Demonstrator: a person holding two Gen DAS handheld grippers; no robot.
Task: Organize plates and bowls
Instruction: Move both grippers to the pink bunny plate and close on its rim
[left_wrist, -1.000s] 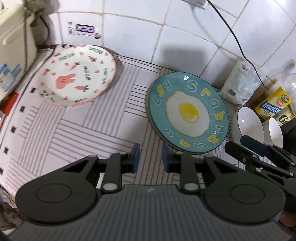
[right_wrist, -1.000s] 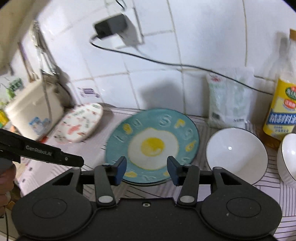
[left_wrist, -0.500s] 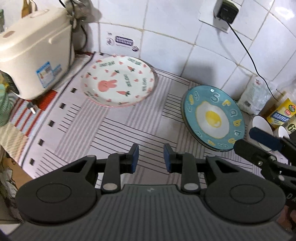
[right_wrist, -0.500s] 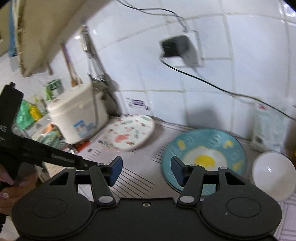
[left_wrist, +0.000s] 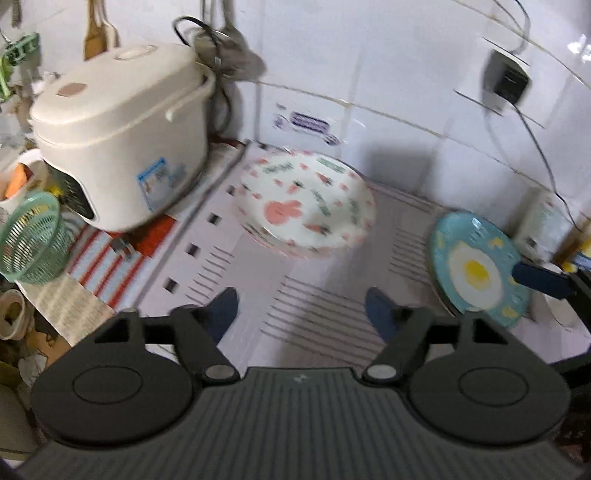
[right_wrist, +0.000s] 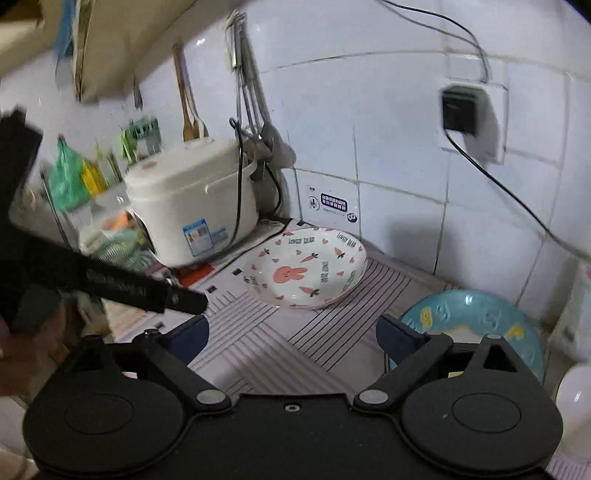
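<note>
Both grippers have spread their fingers wide since a moment ago and drawn back higher above the worktop, so more of the corner shows. Round white plate with a pink rabbit and carrots (right_wrist: 308, 271) sits on a small stack near the back edge of the worktop, close to the tiled wall, face up and level; being round it has no long axis, and its rabbit ears point toward the right in the right wrist view. Round blue plate printed with a fried egg (left_wrist: 476, 271) lies to the right, well apart from it, also on a stack and tipped slightly. Left gripper (left_wrist: 301, 308) hangs above the striped mat (left_wrist: 314, 317) with jaws wide and empty; right gripper (right_wrist: 291, 332) likewise wide and empty, its right finger over the blue plate's rim. White bowl (right_wrist: 576, 387) shows at the far right edge. Cream rice cooker (left_wrist: 122, 147) stands in the back left corner, green mesh basket (left_wrist: 31, 243) beside it
</note>
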